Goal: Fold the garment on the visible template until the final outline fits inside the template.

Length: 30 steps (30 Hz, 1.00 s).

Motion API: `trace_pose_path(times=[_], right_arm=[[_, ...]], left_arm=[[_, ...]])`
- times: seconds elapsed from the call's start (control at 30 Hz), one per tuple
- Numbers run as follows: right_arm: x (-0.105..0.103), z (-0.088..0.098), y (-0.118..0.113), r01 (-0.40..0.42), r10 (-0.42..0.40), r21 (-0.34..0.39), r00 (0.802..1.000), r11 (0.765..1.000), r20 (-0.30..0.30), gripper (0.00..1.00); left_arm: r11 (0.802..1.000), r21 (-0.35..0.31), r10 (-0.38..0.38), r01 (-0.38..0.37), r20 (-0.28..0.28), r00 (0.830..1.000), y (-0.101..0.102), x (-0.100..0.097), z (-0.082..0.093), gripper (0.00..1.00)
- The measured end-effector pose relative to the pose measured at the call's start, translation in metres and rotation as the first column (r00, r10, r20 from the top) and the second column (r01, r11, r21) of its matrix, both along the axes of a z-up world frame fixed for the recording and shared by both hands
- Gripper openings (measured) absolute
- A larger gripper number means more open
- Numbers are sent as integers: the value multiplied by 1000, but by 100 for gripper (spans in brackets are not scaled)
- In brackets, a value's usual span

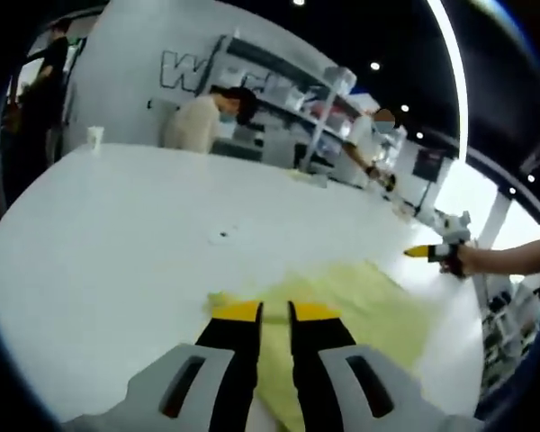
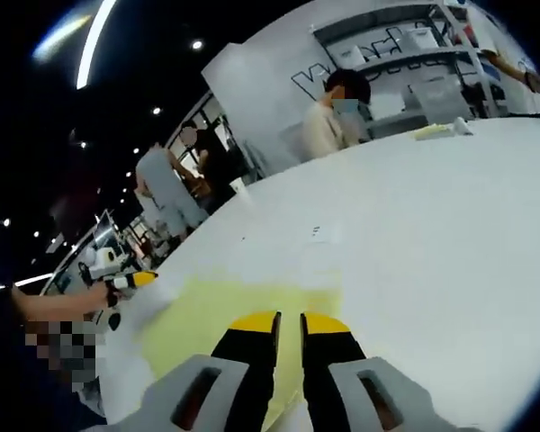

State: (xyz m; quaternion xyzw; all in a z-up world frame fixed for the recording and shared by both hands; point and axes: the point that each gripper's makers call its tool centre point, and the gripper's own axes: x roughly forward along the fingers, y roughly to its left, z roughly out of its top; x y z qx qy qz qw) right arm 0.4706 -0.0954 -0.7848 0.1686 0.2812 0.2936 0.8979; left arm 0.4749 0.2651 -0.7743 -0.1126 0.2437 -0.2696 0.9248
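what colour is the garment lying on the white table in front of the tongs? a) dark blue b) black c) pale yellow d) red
c: the garment spread on the white table is pale yellow, and it lies just beyond the yellow-tipped left tongs; it looks the same beyond the right tongs.

Pale yellow garment (image 1: pixel 360 301) on white table (image 1: pixel 144 234); black, yellow-tipped tongs (image 1: pixel 274 312).

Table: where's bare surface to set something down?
The white table is bare beyond the yellow garment, out to a cup at the far edge. In the right gripper view, bare table lies right of the garment. Crowded only around the garment, under both grippers.
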Motion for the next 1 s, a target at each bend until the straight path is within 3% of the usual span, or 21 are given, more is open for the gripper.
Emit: trace_pose_path(times=[0.2, 0.43, 0.47, 0.8, 1.0], right_arm=[[-56, -2, 0, -82, 82, 26, 997, 996, 7, 17], [-94, -9, 5, -144, 144, 6, 990, 990, -6, 27], [-106, -12, 9, -169, 169, -11, 986, 986, -11, 27], [-134, -31, 20, -228, 225, -76, 973, 971, -43, 41], [-128, -35, 20, -194, 191, -82, 981, 978, -39, 46]], left_arm=[[999, 10, -39, 39, -11, 999, 3, -44, -3, 20], [1000, 11, -24, 24, -30, 999, 8, -76, -8, 28], [1000, 7, -12, 12, -41, 999, 12, -85, -12, 29], [999, 32, -11, 13, -83, 997, 22, -119, -32, 37], [999, 32, -22, 26, -104, 994, 14, -131, -42, 40]])
